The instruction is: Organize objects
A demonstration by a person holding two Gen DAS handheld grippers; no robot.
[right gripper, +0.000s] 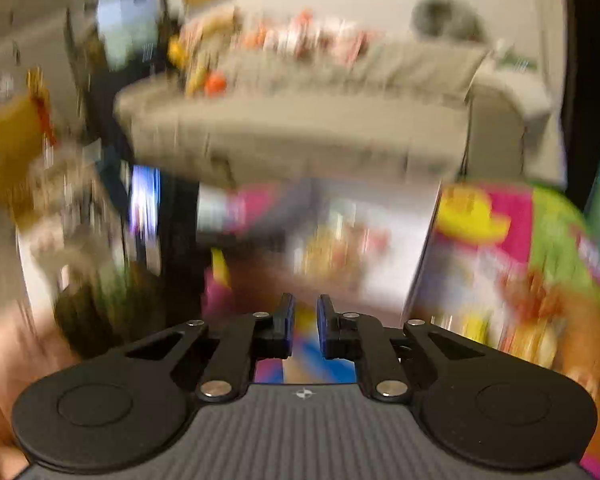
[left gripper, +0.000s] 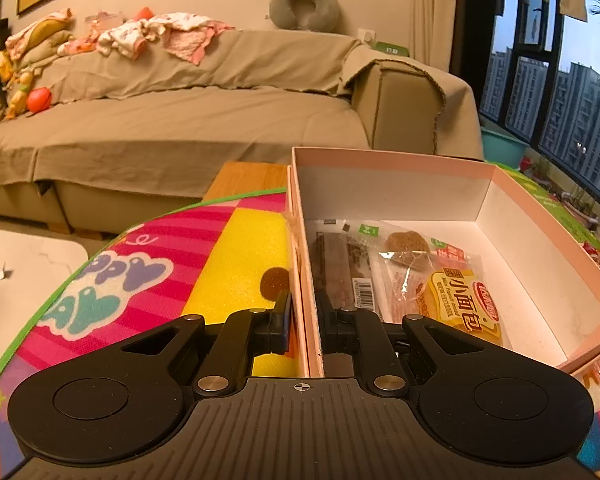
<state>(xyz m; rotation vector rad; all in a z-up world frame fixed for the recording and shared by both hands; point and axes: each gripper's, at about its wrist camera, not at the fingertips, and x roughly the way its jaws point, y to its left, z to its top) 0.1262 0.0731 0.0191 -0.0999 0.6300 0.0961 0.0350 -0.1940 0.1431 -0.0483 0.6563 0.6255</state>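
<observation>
**Box steadied, free gripper between picks**

At the left wall of the pink box (left gripper: 548, 240), the left gripper (left gripper: 304, 322) is clamped on the cardboard itself — one finger outside over the colourful mat (left gripper: 204, 256), the other inside against the white lining. It pins the box in place on the table (left gripper: 246, 178), whose wooden edge shows just beyond the mat. Inside the box lie several snack packets: a long dark bar (left gripper: 338, 268) along the left wall, a clear wrapper with a brown cookie (left gripper: 406, 248) beside it, and a yellow bread packet (left gripper: 466, 306) overlapping toward the near side. The right half of the box floor is bare.

The right wrist view is heavily smeared. The right gripper (right gripper: 305, 322) has its jaws drawn close together, with only a narrow slot between the blue pads (right gripper: 287, 324); nothing can be seen caught in that slot, so I judge it closed on nothing. Ahead of it the box and mat are only blurs of colour.

The step in hand looks like the gap between placements — snacks are going into the box one at a time. Next, the right gripper needs to open, find a loose packet on the mat at the right, and carry it to the bare part of the box while the left keeps its hold on the wall.
</observation>
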